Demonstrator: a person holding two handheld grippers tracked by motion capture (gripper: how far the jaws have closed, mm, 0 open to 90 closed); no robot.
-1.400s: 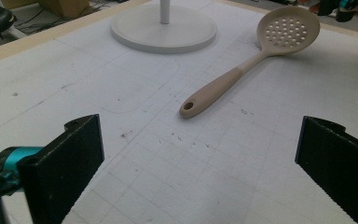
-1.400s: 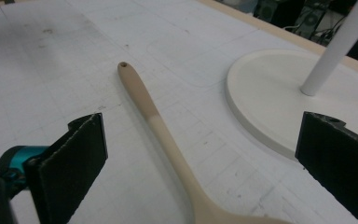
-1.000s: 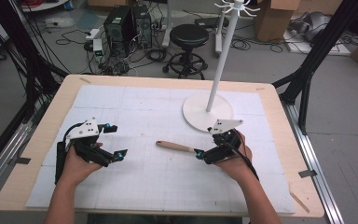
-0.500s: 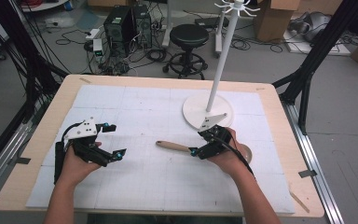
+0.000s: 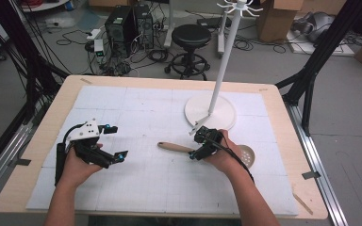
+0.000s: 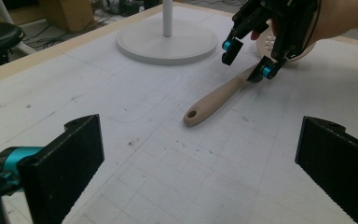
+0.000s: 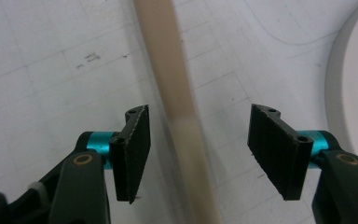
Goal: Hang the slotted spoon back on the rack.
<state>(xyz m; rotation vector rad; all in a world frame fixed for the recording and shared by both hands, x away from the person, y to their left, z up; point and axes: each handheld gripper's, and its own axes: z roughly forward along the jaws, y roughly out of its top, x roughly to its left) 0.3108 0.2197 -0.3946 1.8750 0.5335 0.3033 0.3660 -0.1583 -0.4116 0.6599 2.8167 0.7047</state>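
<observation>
The spoon (image 5: 202, 149) lies flat on the white mat (image 5: 136, 113) in the middle of the bench (image 5: 37, 141), its wooden handle pointing toward the left gripper (image 5: 115, 141) and its pale slotted head (image 5: 247, 153) under the person's right hand, just in front of the stand (image 5: 210, 112).

The right gripper (image 5: 195, 143) sits low over the handle with its 2 jaws astride it. In the right gripper view the handle (image 7: 177, 112) runs up between the pads (image 7: 135, 144) with a gap on each side, so nothing is gripped yet. The jaws have just been closing, about half shut now, with the handle between them. The left gripper rests near the mat's left side, jaws wide apart and empty, well away from the spoon.

The spoon looks light and stiff: a slim, smooth wooden shaft that should not bend or crush under the pads. Smooth rounded wood can roll or slip in a narrow pinch, so the ribbed pads should close squarely across the shaft, not at an angle. The head probably carries most of the weight, so a hold on the shaft near the head, about where the jaws stand now, should keep it from tipping. The far end has 1 small hole (image 6: 192, 114), which looks meant for hanging, so that end is best left free.
</observation>
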